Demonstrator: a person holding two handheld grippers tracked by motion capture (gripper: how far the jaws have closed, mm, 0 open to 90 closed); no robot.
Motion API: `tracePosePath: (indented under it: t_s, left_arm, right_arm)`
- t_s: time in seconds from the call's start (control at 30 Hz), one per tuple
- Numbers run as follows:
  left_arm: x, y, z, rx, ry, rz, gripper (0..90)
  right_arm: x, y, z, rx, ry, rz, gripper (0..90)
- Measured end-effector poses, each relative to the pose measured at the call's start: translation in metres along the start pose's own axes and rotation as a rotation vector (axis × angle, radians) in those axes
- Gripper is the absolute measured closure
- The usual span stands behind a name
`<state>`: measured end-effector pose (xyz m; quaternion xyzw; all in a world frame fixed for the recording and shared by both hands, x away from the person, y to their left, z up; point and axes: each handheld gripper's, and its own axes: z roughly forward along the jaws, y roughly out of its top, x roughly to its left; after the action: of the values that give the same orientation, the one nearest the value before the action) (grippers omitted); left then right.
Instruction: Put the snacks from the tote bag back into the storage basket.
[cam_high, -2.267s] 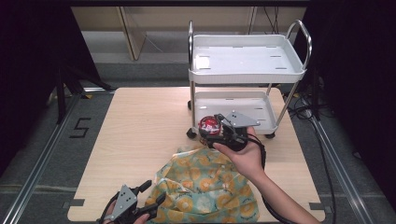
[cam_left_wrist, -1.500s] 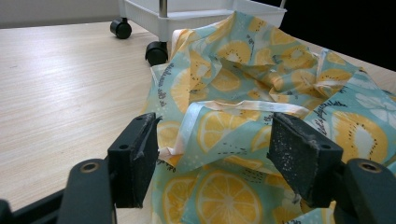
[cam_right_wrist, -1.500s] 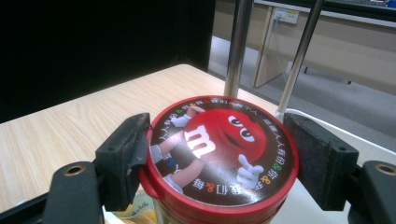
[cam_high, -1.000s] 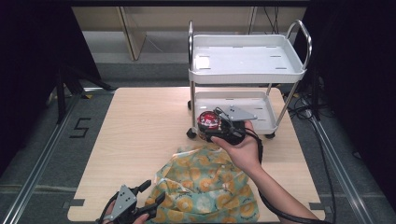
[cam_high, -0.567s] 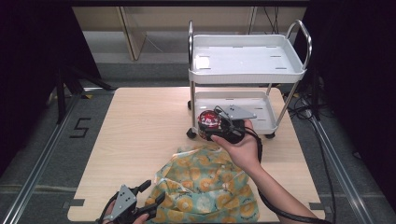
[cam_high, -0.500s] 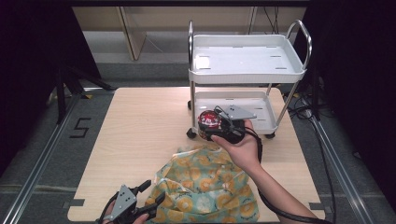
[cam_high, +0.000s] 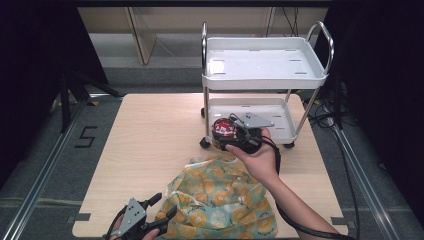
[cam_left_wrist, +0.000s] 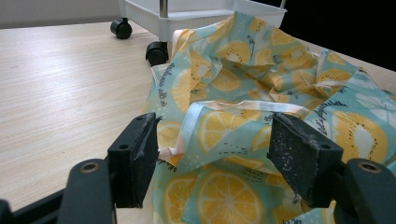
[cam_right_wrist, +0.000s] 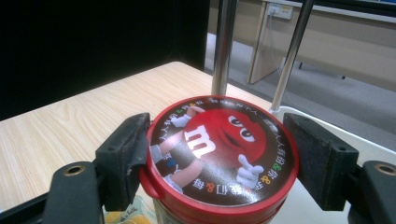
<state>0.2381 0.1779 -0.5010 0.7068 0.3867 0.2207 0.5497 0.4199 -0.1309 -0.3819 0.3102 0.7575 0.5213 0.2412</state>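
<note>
Already the red-lidded candy jar is held in the right gripper, its jaws pressed against the sides just under the lid, and it is carried above the table near the lower shelf of the white trolley. In the high view the jar hangs just left of that shelf's near-left corner, apart from the tabletop. Judging by this, the pick-up is done and the setting-down is left; the jar seems bound for the trolley, though which shelf cannot be told.

The left gripper is spread wide at the near edge of the table, its jaws set either side of a white strap of the lemon-print bag without pinching it. In the high view the left gripper is seen just beside the bag's near-left corner. The bag lies crumpled and flat on the near-right part of the table, so it is probably to be handled afterwards.

The surface is a pale wooden table, bare on its left half. The trolley stands on castors at the far right of it. Beyond it a grey floor and light wall panels are seen; black curtains close both sides, and a numeral five is marked on the floor at the left.
</note>
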Motion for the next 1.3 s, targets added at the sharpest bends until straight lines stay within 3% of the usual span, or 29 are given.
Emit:
tracePosePath:
  t_s: [0.3,0.43,0.53,0.63,0.83,0.93,1.07,1.3]
  left_arm:
    - [0.0005,0.0001,0.0007,-0.001,-0.004,0.01,32.6]
    - [-0.0009,0.0004,-0.0005,0.013,0.014,-0.006,32.6]
    - [-0.0004,-0.0002,0.0007,-0.002,0.001,-0.005,32.6]
    - [-0.0008,0.0001,0.0002,0.007,0.009,-0.007,32.6]
    - [-0.001,0.0005,-0.0004,0.013,0.014,-0.007,32.6]
    - [0.0001,0.0004,0.0001,0.006,0.003,0.007,32.6]
    - [-0.0012,0.0,0.0008,-0.003,0.006,-0.017,32.6]
    - [0.0001,-0.0001,0.0003,-0.001,0.001,-0.004,32.6]
  right_arm:
    - [-0.0009,-0.0001,0.0002,0.006,0.003,0.0,27.0]
    - [-0.0017,-0.001,0.0008,0.001,0.007,0.001,27.0]
    - [-0.001,-0.002,0.0014,0.0,-0.014,0.012,27.0]
    - [-0.001,-0.0026,0.0024,0.007,0.004,0.019,27.0]
    - [-0.0017,-0.0028,0.0029,0.013,0.002,0.003,27.0]
    - [-0.0025,-0.0025,0.0041,0.009,0.004,0.015,27.0]
    - [-0.0043,-0.0012,0.006,0.011,-0.005,0.016,27.0]
    - [-0.0089,0.0001,0.0081,0.018,-0.024,0.014,27.0]
